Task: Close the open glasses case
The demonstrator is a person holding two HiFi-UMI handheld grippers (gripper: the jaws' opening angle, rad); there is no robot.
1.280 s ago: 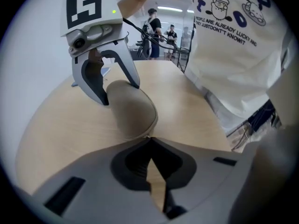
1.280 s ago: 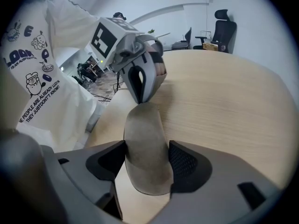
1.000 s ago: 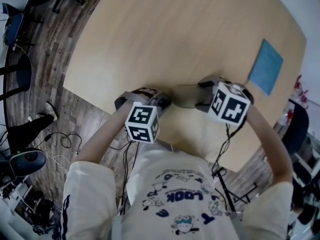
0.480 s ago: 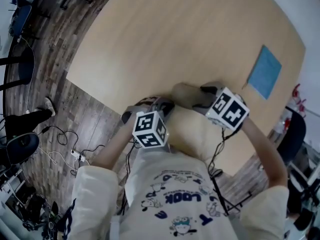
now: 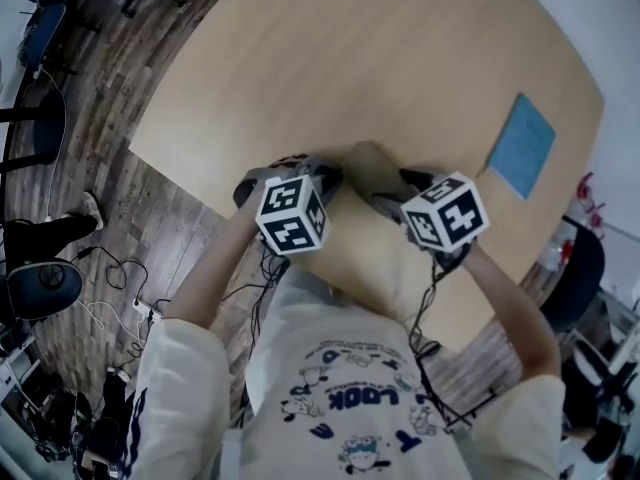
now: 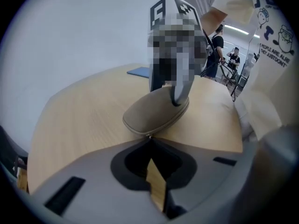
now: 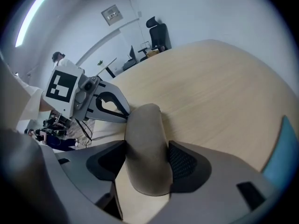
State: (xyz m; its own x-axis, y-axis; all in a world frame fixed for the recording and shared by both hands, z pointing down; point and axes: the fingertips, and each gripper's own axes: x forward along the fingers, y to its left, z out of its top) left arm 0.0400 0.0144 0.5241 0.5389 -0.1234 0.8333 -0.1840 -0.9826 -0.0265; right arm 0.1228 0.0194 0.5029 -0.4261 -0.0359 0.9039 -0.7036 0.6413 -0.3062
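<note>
A beige zip-up glasses case (image 5: 362, 171) lies on the wooden table (image 5: 400, 58) near its front edge, its two halves brought together. My right gripper (image 7: 145, 160) straddles one end of the case (image 7: 145, 143), with both pads pressed on its sides. My left gripper (image 6: 150, 141) is shut at the other end of the case (image 6: 154, 111), its tips pinching the small zipper pull (image 6: 149, 135). In the head view the left gripper (image 5: 325, 180) and right gripper (image 5: 395, 193) sit on either side of the case. The right gripper view shows the left gripper (image 7: 124, 115) touching the case's far tip.
A blue cloth (image 5: 522, 146) lies flat at the table's right side, also visible as a blue cloth (image 7: 282, 146) in the right gripper view. Cables and chairs stand on the wood floor (image 5: 90, 168) to the left. People stand in the background beyond the table.
Both hands have rolled, and the marker cubes now face differently. The left gripper has shifted a little along the table while staying at the case's end. The right gripper keeps its grip.
</note>
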